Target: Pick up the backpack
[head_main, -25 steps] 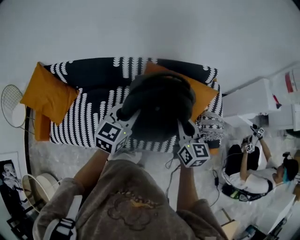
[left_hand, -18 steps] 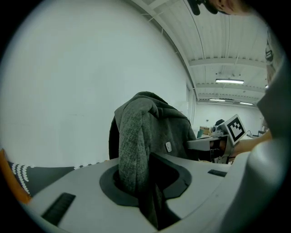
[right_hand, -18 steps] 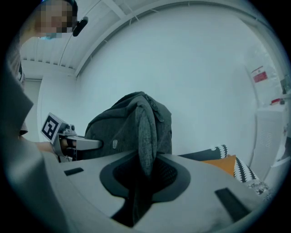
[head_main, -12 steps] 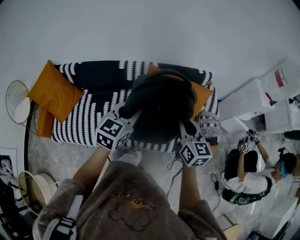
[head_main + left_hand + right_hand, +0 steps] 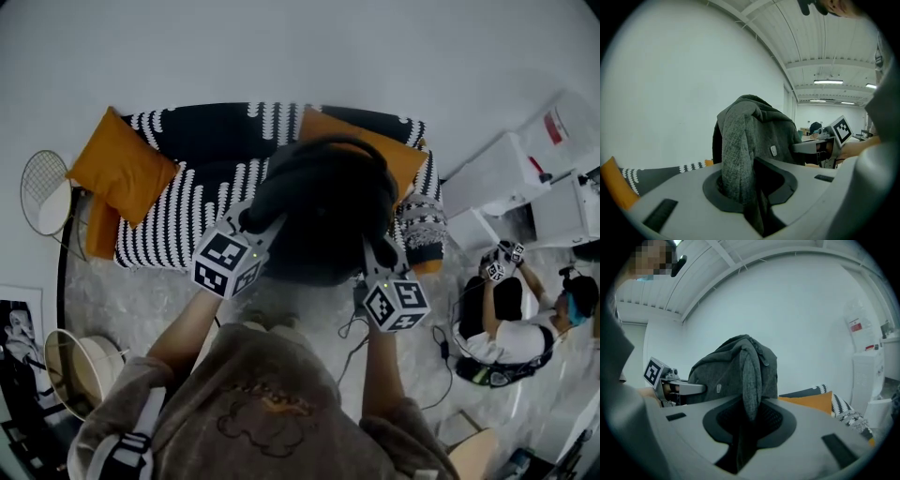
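A dark grey backpack (image 5: 323, 220) hangs in the air between my two grippers, lifted off the black-and-white sofa (image 5: 192, 187). My left gripper (image 5: 255, 223) is shut on one grey shoulder strap (image 5: 736, 159), which runs down between its jaws. On the other side my right gripper (image 5: 375, 251) is shut on the second strap (image 5: 750, 380). Each gripper view shows the bag's body (image 5: 776, 136) (image 5: 726, 371) rising just past the jaws, with the opposite gripper beyond it.
Orange cushions (image 5: 122, 173) (image 5: 398, 169) lie on the sofa. A round wire side table (image 5: 42, 192) stands left of it. White cabinets (image 5: 525, 178) are at the right, where another person (image 5: 511, 323) sits on the floor holding grippers. Cables (image 5: 352, 328) trail over the pale floor.
Both grippers have drawn the backpack back from the sofa and a little higher. The sofa seat under the bag now shows more, and floor appears between it and me.
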Available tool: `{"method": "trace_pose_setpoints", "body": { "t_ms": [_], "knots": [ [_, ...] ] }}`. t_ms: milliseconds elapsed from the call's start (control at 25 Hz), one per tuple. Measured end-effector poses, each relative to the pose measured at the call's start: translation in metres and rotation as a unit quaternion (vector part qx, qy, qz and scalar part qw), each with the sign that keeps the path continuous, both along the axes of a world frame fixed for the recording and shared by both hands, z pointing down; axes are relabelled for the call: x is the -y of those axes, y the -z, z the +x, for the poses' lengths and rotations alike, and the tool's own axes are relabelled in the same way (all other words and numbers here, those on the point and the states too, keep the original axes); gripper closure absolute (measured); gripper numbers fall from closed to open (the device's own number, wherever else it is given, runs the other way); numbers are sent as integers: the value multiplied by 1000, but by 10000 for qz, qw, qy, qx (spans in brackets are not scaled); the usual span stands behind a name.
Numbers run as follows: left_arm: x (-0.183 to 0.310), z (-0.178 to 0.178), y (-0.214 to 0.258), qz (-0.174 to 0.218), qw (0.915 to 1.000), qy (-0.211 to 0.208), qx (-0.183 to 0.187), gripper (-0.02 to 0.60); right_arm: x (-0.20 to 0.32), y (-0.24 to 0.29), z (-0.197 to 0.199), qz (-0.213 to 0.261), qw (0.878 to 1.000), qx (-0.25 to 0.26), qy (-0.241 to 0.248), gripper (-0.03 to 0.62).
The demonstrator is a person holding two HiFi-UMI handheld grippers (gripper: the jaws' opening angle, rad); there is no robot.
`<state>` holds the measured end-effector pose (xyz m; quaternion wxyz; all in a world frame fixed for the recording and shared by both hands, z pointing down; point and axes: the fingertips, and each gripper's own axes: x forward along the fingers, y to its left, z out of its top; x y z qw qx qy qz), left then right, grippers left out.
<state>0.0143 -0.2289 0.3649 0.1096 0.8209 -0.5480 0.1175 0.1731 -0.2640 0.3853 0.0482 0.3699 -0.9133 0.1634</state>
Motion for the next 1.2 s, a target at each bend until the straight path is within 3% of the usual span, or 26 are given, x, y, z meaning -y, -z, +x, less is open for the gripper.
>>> {"method": "trace_pose_setpoints", "body": {
  "t_ms": [680, 1200],
  "knots": [
    [-181, 12, 1, 25, 9989, -459, -2, 508, -193, 2, 15, -8, 9990, 35, -452, 532],
    [-270, 30, 9, 137, 9991, -394, 102, 508, -281, 9, 33, -10, 9992, 25, -397, 532]
  ]
}}
